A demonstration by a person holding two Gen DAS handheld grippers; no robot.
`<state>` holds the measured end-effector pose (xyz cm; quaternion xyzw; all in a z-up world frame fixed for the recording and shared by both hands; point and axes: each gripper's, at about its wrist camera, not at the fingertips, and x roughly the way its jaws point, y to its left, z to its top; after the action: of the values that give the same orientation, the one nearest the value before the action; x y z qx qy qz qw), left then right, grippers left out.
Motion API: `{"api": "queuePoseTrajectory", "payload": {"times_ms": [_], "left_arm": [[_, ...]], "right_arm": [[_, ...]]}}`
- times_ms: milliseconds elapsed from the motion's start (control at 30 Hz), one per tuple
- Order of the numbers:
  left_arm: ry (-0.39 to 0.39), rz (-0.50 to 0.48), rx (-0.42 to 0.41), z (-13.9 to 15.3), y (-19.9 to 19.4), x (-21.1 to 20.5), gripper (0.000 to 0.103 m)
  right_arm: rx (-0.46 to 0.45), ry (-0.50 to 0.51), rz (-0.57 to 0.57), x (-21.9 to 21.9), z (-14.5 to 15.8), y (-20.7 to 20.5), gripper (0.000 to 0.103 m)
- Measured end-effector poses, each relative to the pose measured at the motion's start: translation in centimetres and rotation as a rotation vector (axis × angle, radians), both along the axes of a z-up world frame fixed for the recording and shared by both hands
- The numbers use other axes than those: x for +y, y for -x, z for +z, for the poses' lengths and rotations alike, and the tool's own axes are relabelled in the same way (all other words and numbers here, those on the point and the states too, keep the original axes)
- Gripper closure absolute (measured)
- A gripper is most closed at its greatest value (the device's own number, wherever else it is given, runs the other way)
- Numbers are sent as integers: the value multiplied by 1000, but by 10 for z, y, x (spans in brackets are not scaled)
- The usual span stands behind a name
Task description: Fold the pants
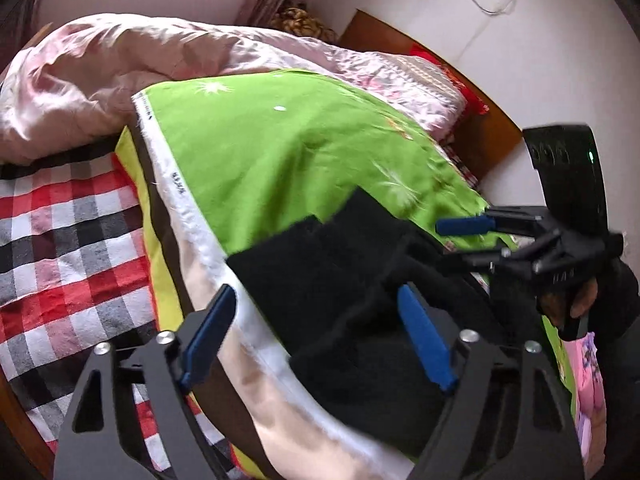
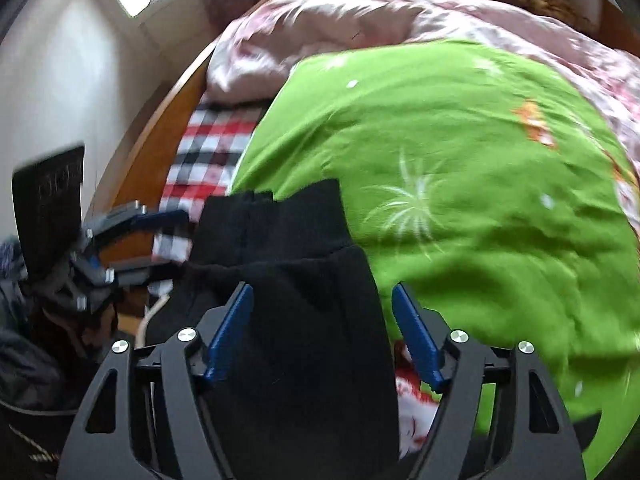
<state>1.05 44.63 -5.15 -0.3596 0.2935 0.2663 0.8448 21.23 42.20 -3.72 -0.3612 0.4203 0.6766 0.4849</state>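
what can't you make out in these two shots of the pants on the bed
- Black pants, right wrist view: lower part runs off the bottom edge behind the right gripper; how far folded is unclear.
- Pants, left wrist view: black on black, creases lost; near end hidden by the left gripper.
- Grip: pads of neither gripper clearly press cloth.
- Green sheet: print blurred.
- Person: only a hand, at the right edge.

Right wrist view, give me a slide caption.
Black pants lie between open blue jaws, on a green sheet.

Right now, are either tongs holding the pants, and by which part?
Nothing is clamped. Both tongs, left and right, stand open astride the black pants, pads clear of the cloth.
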Motion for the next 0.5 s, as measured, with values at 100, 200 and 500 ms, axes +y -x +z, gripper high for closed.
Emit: {"api": "queuePoseTrajectory", "payload": {"times_ms": [100, 200, 500], "left_arm": [[15, 22, 29, -10, -4, 12, 28], [49, 13, 36, -23, -8, 18, 45], [-104, 2, 12, 6, -6, 7, 96]], "right_arm": [[32, 6, -6, 8, -12, -8, 37], [56, -4, -16, 9, -15, -12, 50], [-173, -157, -18, -15, 20, 23, 85]]}}
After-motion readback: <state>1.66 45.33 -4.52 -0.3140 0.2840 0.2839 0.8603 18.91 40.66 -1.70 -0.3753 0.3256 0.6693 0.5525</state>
